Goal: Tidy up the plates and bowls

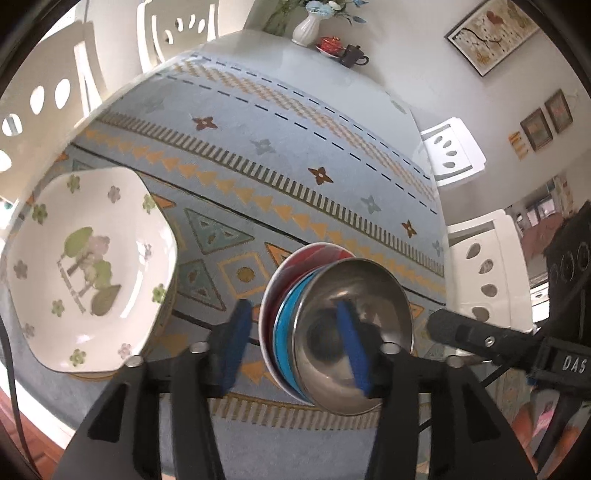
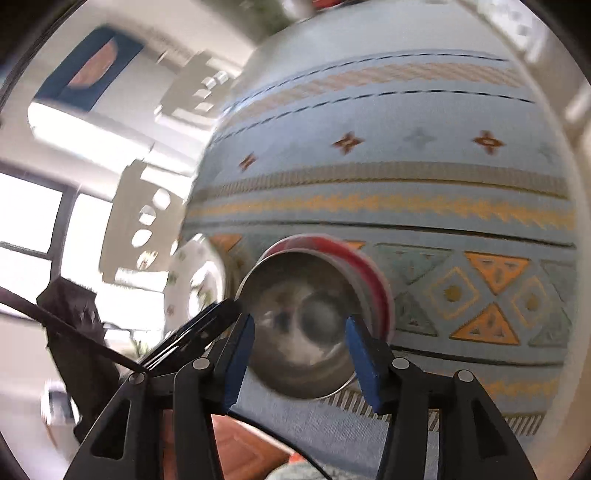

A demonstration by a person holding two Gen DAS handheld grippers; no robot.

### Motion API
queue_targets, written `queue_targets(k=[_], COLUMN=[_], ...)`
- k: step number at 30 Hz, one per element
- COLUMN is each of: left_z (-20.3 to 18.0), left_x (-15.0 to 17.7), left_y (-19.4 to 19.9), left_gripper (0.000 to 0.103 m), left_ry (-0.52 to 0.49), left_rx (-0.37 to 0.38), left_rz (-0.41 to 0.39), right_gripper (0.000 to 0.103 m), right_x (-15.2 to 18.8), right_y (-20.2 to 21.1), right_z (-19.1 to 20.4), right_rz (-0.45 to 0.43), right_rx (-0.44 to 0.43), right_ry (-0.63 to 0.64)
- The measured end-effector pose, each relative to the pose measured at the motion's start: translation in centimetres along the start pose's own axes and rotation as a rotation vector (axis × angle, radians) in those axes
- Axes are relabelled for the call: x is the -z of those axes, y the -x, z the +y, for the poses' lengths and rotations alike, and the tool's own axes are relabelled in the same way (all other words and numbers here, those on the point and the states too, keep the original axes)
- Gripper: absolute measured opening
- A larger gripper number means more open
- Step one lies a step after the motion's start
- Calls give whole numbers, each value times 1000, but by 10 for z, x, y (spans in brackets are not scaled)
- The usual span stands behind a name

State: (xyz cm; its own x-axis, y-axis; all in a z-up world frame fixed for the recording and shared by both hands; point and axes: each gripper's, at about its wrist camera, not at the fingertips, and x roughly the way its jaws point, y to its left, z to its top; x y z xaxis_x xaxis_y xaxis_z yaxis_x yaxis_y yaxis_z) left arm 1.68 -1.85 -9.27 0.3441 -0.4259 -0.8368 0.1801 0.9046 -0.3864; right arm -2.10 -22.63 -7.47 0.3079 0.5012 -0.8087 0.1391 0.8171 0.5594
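Note:
A steel bowl (image 1: pixel 354 332) sits nested in a blue bowl (image 1: pixel 286 332), which sits in a red-and-white bowl (image 1: pixel 269 295), all on the patterned tablecloth (image 1: pixel 295 155). My left gripper (image 1: pixel 295 345) is open and straddles the stack's near wall, one pad inside the steel bowl, the other just clear of the stack on the left. In the blurred right wrist view my right gripper (image 2: pixel 301 358) stands open in front of the steel bowl (image 2: pixel 303 325), its pads not pressing on it. A white flowered plate (image 1: pixel 88 269) lies to the left, apparently on other plates.
White chairs (image 1: pixel 484 273) ring the table. A vase (image 1: pixel 306 27), a red cup (image 1: pixel 330 44) and a dark teapot (image 1: pixel 352 55) stand at the far end. The right gripper's black finger (image 1: pixel 465 334) reaches in beside the stack's right rim. The table's near edge lies just below the stack.

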Motion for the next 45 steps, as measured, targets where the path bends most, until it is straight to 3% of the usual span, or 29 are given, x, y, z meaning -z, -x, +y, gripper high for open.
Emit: queue_targets(k=[3,8,12,16,21,26,30,32,36,39,45], left_z=[3,11,15,12,8,5,10,21,45,57,78], left_x=[3,11,14,13,9,3,5,5,7,13,17], left_y=[3,1,-1,-4,0,18,48,64,86,98,114], left_gripper=[49,49,50,51,52,52,55,65,65,65,65], left_ry=[-11,-17,-7,4,-42,-181,-358,-378,-406,-451,-481], left_rx=[-36,-70,-77,-55,-58,-157,-299,-312,-320,-348,-367], left_rz=[-20,18,41,74,77,19,-66,-90,-117,-123,-152], right_gripper=[51,53,53,53,53,53,53,53,53,53,53], right_x=[-5,-3,10,13,18,30,39,43,53,63,75], right_y=[7,5,0,-10,-3,1,-4,-8,-18,-34,-49], right_z=[-11,-20,-22,-31,-24,10,58,78,108,124,152], right_rz=[-22,19,14,44,1,-52,-100,-116,-129,-107,-119], right_rx=[21,14,60,39,48,61,169,177,158,73,91], right_ry=[21,133,200,153,119,109,161,173,156,96,72])
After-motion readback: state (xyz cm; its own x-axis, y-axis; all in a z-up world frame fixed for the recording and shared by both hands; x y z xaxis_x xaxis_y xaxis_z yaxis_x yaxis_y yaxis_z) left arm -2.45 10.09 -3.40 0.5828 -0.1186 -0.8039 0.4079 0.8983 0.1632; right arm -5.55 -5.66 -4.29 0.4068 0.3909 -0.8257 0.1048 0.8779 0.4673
